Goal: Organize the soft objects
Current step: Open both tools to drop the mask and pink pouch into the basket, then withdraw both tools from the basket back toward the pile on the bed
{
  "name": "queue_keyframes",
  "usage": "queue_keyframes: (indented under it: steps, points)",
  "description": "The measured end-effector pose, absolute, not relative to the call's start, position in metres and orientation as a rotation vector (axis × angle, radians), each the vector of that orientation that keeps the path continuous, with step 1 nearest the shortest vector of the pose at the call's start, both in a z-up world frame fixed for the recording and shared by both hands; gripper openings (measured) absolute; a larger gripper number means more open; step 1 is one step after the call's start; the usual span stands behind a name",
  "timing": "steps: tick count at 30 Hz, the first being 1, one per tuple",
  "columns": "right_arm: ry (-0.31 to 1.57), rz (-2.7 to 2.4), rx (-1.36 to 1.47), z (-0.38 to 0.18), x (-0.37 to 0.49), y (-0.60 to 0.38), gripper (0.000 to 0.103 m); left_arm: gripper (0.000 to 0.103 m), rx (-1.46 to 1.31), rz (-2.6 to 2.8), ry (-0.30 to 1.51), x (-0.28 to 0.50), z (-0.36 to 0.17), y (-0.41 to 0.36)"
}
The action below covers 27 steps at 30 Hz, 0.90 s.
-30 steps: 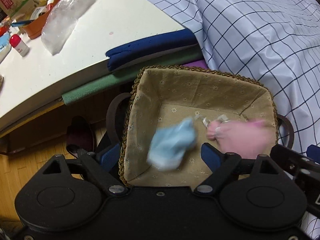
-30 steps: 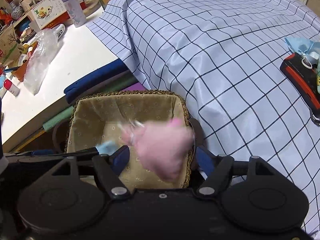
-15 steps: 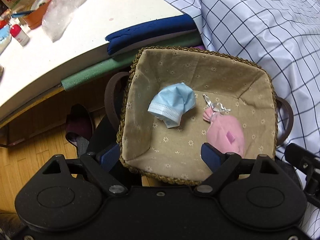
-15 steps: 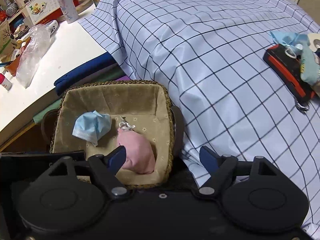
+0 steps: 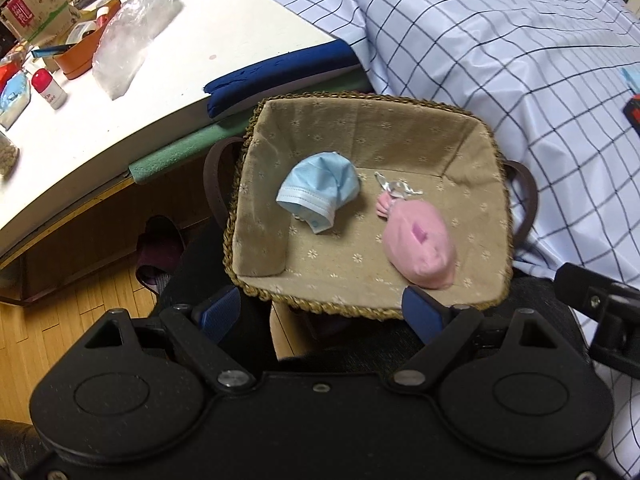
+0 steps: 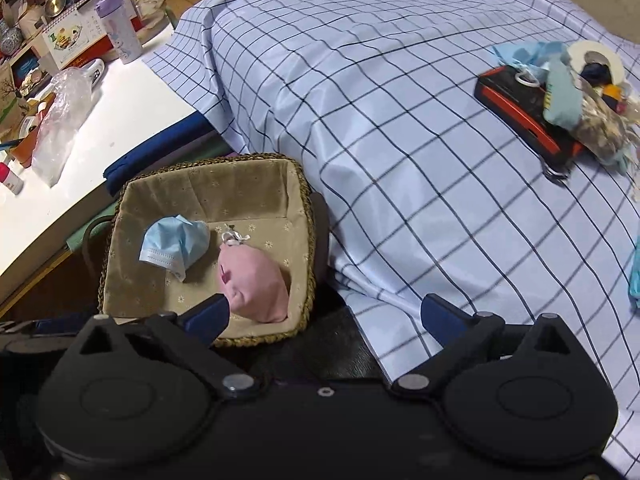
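Pink pouch [image 5: 420,246] and blue mask [image 5: 318,196] now lie in the basket [image 5: 256,208]; a second ago both were dropping. Our left fingers [image 5: 320,308] stand spread and empty; our right fingers [image 6: 326,314] have just opened wide.

A lived-in home — a bed under a checked sheet [image 6: 400,128], a cluttered white table [image 5: 168,64], slippers [image 5: 158,252] on the wooden floor [image 5: 60,320].

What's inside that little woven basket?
The basket holds a crumpled blue mask and a pink pouch, lying apart on the lining. Anything beneath them is hidden.
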State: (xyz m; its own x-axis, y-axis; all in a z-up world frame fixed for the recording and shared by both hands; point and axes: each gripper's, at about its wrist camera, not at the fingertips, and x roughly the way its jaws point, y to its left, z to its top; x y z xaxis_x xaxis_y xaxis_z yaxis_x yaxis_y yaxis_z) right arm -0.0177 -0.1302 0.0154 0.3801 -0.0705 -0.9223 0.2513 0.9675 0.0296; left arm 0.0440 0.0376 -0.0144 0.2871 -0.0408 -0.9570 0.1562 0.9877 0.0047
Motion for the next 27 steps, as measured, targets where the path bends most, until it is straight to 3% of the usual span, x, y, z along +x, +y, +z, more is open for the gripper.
queue_keyframes:
  steps: [4, 7, 27]
  points:
    - [1.158, -0.229, 0.207, 0.018, -0.032, -0.138, 0.102, 0.085, 0.102, -0.144, 1.261, 0.033, -0.007, 0.034]
    - [1.161, -0.244, 0.221, 0.019, -0.041, -0.143, 0.102, 0.092, 0.107, -0.155, 1.263, 0.025, -0.004, 0.029]
    - [1.155, -0.474, 0.282, 0.028, -0.132, -0.198, 0.102, 0.093, 0.202, -0.265, 1.256, -0.048, 0.001, -0.019]
